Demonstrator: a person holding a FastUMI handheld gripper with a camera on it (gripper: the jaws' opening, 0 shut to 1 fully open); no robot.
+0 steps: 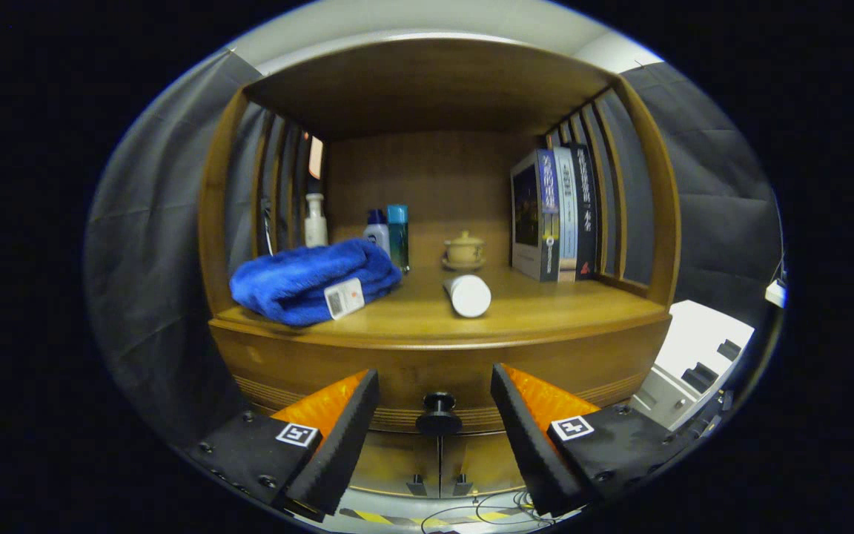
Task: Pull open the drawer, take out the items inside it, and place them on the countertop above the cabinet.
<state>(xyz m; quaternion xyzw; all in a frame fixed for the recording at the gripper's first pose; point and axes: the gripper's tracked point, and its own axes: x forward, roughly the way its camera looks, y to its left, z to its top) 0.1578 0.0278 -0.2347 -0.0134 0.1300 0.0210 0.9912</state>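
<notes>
Drawer (438, 371) closed, black knob (438, 417) between parted gripper (434, 393)

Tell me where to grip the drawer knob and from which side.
Grip the knob on its narrow neck behind the round cap, coming straight from the front. It juts out toward the open gripper, centred between the fingers, so closing them catches it.

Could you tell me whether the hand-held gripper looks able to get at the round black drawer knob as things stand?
Probably yes: the hand-held gripper is open, and the round black drawer knob sits just ahead, in line with the gap between its fingers, with nothing between them and the wooden drawer front.
</notes>
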